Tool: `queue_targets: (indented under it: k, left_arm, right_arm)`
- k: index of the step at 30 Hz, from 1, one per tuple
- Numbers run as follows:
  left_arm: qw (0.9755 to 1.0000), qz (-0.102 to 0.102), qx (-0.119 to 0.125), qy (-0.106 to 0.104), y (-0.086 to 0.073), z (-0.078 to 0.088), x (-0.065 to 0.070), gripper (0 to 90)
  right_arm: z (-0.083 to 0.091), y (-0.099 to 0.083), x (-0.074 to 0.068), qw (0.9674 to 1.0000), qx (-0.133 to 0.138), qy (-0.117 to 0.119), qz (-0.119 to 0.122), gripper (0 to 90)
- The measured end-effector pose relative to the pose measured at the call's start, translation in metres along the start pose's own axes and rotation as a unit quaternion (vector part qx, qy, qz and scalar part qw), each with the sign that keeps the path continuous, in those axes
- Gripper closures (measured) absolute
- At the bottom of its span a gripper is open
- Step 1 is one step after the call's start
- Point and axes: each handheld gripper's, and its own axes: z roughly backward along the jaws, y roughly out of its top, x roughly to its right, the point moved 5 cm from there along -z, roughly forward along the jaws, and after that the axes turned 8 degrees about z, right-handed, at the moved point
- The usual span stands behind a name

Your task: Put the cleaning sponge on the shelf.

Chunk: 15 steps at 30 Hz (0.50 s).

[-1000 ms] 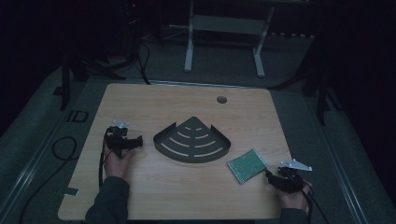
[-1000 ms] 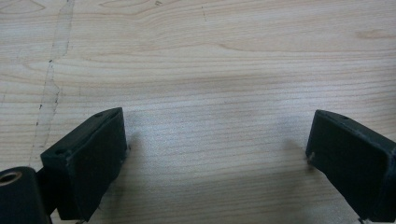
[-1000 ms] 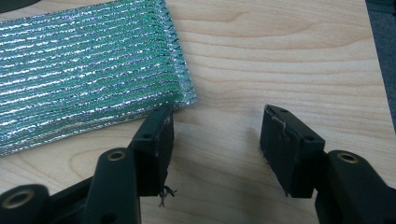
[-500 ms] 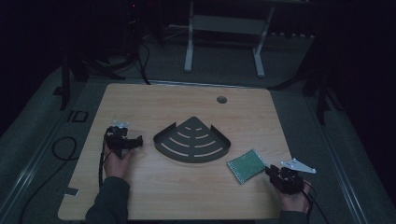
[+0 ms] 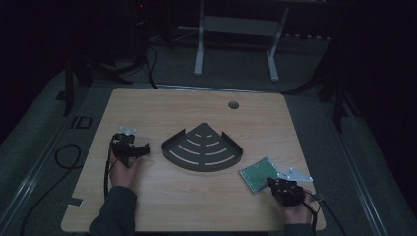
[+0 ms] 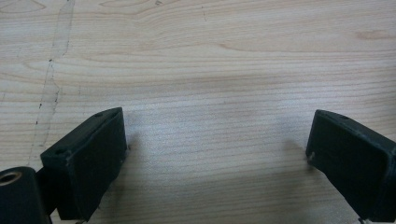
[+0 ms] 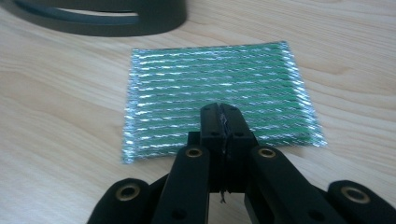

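A green glittery mesh pad (image 5: 257, 174) (image 7: 219, 98) lies flat on the wooden table (image 5: 196, 103), right of a dark quarter-round slotted tray (image 5: 202, 148) (image 7: 116, 18). My right gripper (image 5: 271, 183) (image 7: 223, 112) is at the pad's near corner, its tips just over the pad's near edge. Its jaws have just been closing and now meet tip to tip. The pad stays flat and unbunched, and I see nothing of it pinched between them. My left gripper (image 5: 145, 149) (image 6: 217, 149) rests left of the tray, open over bare wood.
A round cable hole (image 5: 233, 104) sits near the table's far edge. Cables (image 5: 64, 157) trail on the floor at the left. A white frame (image 5: 236, 29) stands beyond the table. Bare wood lies between the grippers and in front of the tray.
My right gripper has moved left toward the green pad, from the table's right edge to the pad's near corner. The left hand has stayed put.
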Motion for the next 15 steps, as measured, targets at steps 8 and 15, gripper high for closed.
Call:
queue_targets:
  k: [8, 15]
  left_arm:
    - [1.0000, 0.000, -0.001, 0.000, 0.000, 0.000, 0.000, 5.3]
    - [1.0000, 0.000, 0.000, 0.000, 0.000, 0.000, 0.000, 5.3]
  right_arm:
    - [-0.011, 0.002, -0.012, 0.9995, -0.021, 0.010, 0.021, 88.4]
    - [-0.011, -0.003, -0.007, 0.9993, -0.033, 0.013, 0.015, 88.6]
